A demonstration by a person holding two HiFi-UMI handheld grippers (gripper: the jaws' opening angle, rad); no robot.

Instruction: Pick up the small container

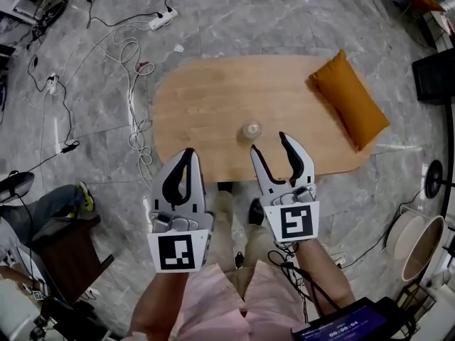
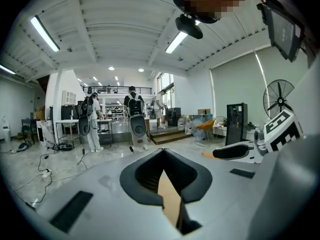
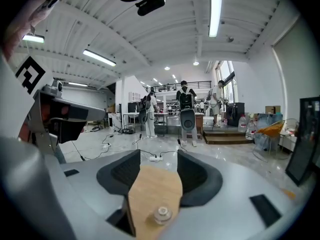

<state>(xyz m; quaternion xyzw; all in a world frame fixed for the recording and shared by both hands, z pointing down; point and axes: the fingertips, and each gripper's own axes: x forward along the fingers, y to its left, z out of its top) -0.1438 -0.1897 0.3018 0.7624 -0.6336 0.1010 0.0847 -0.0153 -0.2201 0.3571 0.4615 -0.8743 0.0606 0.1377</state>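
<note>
The small clear container (image 1: 251,129) stands near the front edge of the wooden table (image 1: 213,98). My right gripper (image 1: 269,142) is open just in front of it, fingers pointing at it, not touching. In the right gripper view the container (image 3: 161,215) shows low between the spread jaws of that gripper (image 3: 158,156), with the tabletop (image 3: 152,189) beneath. My left gripper (image 1: 188,151) hovers at the table's front edge, left of the container, its fingertips together and empty. In the left gripper view its tips (image 2: 162,151) meet with nothing held.
An orange cushion (image 1: 348,98) lies on the table's right end. Cables and a power strip (image 1: 162,20) trail over the marble floor behind and left. A chair (image 1: 67,251) is at lower left, a bin (image 1: 416,244) at lower right. People stand far off in the room (image 3: 150,115).
</note>
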